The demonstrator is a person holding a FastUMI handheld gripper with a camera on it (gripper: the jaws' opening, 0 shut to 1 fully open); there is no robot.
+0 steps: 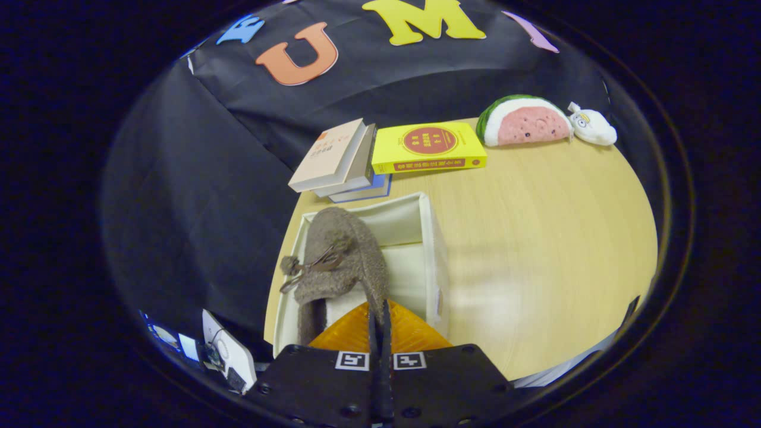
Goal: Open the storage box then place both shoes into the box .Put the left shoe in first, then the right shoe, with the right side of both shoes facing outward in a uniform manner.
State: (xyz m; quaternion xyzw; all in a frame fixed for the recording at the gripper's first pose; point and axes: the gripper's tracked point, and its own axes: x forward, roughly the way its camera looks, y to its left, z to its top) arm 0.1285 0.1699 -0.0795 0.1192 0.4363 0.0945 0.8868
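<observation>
Pale wood worktop (535, 238) is seen carrying an open cream storage box (431, 249). A brown fuzzy shoe (342, 261) is held over the box, its rim pinched between the closed tongs (380, 315), just ahead of them.

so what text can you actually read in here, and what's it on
Nothing is legible.
Yellow book: print on a red disc and along the spine, too blurred to read.
Beige book: cover print, too small to read.
Box: small side label, blurred.
Gripper: two square markers, no words; its fingers pinch the shoe at the box.
</observation>
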